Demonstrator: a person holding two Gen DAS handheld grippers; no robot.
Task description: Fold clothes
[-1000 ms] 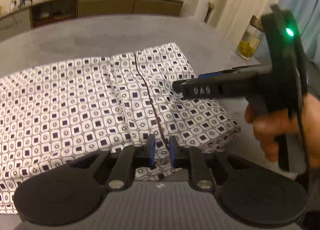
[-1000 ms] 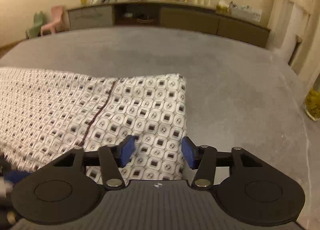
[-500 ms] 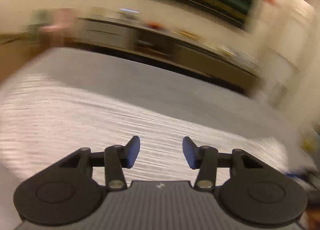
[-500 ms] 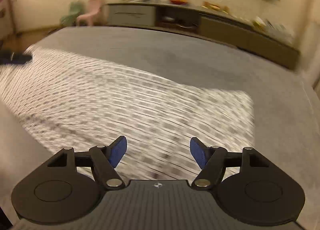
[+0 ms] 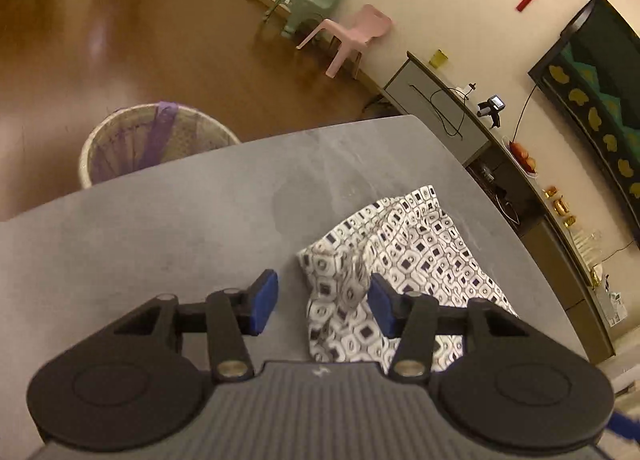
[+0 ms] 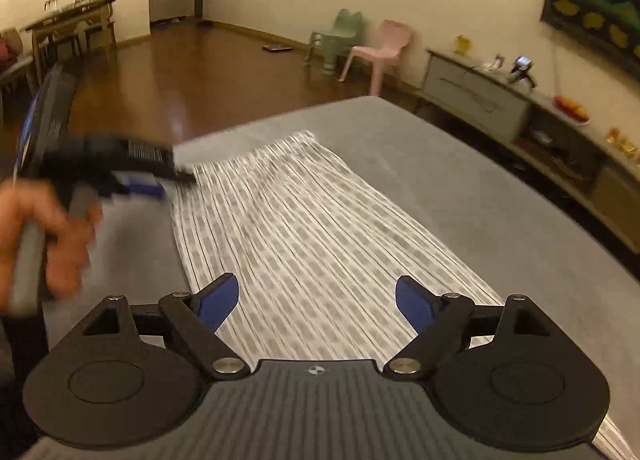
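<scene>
Grey table (image 5: 168,228) fills the room's near side, carrying one patterned cloth (image 6: 304,220), white with dark squares, lying long and mostly flat across it. At its far end the cloth narrows to a rumpled, bunched corner (image 5: 340,272). The left gripper (image 5: 320,302) hovers there, fingers half open, with that bunched corner rising between them but not pinched. The right gripper (image 6: 316,302) hangs over the cloth's near stretch; its fingers have just been opening and stand wide, with nothing gripped. The right-wrist view is smeared, so the cloth's edges are hard to read.

Risks, as I judge them: closing on the lump could catch several layers and drag the flat part askew; a hasty, uneven lift could crease the fold.
</scene>
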